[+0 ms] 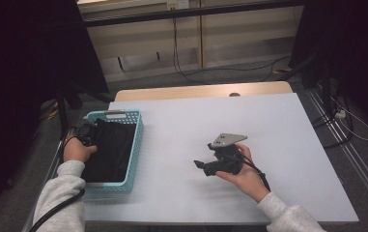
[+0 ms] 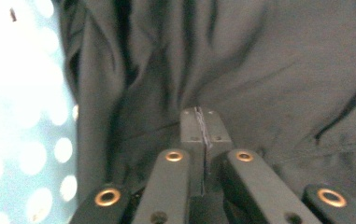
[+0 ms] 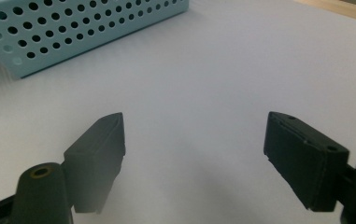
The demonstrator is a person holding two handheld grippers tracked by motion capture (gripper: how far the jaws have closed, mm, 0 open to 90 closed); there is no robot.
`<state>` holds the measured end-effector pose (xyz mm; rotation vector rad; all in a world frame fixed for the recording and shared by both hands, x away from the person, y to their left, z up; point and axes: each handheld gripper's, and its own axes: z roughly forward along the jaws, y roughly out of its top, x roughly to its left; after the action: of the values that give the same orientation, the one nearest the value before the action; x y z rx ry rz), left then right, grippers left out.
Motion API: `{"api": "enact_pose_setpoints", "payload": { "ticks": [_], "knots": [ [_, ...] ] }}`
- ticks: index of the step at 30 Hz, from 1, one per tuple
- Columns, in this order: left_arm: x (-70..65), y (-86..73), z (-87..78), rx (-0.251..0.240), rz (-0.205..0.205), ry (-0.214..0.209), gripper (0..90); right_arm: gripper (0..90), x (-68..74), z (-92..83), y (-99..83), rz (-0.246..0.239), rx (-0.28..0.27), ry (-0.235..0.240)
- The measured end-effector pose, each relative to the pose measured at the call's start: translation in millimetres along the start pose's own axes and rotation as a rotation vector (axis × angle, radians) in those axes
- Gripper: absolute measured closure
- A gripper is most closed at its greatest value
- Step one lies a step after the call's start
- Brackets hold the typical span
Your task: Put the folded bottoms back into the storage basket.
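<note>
A: Left side of the high view: the left gripper (image 1: pixel 86 134) is down inside the light blue basket (image 1: pixel 136 140), right on top of the dark cloth (image 1: pixel 111 150) that lies in it.

B: And in the left gripper view its jaws are pressed together, with a thin fold of that cloth (image 2: pixel 269 70) pinched in the seam between the pads. Dark, creased fabric spreads over most of that frame, and the basket's perforated wall (image 2: pixel 21 116) glows pale along the left edge.

A: So clamped on the cloth. The basket itself sits at the left edge of the white surface (image 1: pixel 278 125), and the cloth is bunched toward its near end.

B: Over to the lower middle of the high view: the right gripper (image 1: pixel 200 166) is held in the right hand (image 1: pixel 242 176), low over the surface, pointing left toward the basket and well apart from it.

A: The right gripper view shows its jaws standing wide apart, bare white surface (image 3: pixel 222 74) between them, basket (image 3: pixel 73 32) in the upper left corner.

B: Nothing in that one's grasp.
</note>
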<state>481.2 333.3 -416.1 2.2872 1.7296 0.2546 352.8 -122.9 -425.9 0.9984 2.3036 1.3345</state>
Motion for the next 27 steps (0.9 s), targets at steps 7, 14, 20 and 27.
{"api": "enact_pose_setpoints", "payload": {
  "ticks": [7,14,20,27],
  "knots": [
    [3.8,-6.6,-3.2,0.023,-0.007,0.016,90.0,20.1,-2.8,-2.6,-5.1,-0.006,0.015,-0.003],
    [3.3,-4.7,-8.9,-0.011,-0.037,-0.015,89.5,19.6,-5.9,-8.1,-7.8,-0.006,0.019,-0.015],
    [-15.6,4.1,-22.1,-0.091,0.001,-0.099,88.8,19.6,-10.6,-12.3,-8.5,0.005,0.009,-0.024],
    [-39.4,12.6,-5.4,-0.065,0.064,-0.155,88.6,19.6,-9.0,-11.9,-8.6,0.001,0.011,-0.022]
  ]
}}
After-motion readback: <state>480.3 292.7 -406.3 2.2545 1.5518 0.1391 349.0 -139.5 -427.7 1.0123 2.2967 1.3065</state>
